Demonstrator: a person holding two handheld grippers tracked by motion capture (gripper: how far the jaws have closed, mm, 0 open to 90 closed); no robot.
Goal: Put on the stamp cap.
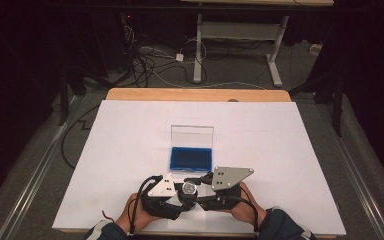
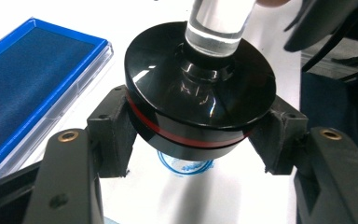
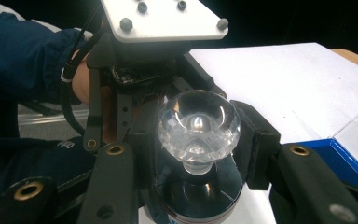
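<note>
Near table edge, centre: stamp [image 2: 200, 93], black glossy base, clear faceted knob [image 3: 198, 126]. Left gripper [image 2: 193, 140] clamps the base; right gripper [image 3: 196, 140] jaws close around the knob. Looks rigid, slick, likely weighty; base rim grips safest. Blue case [image 1: 191, 158] lies just beyond.

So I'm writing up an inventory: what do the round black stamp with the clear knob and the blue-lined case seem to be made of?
The round black stamp body looks like glossy hard plastic: it shows sharp reflections and carries a thin red band. Its clear faceted knob could be acrylic or glass; I can't tell which. The blue-lined case has a matte, felt-like blue pad and a transparent lid.
</note>
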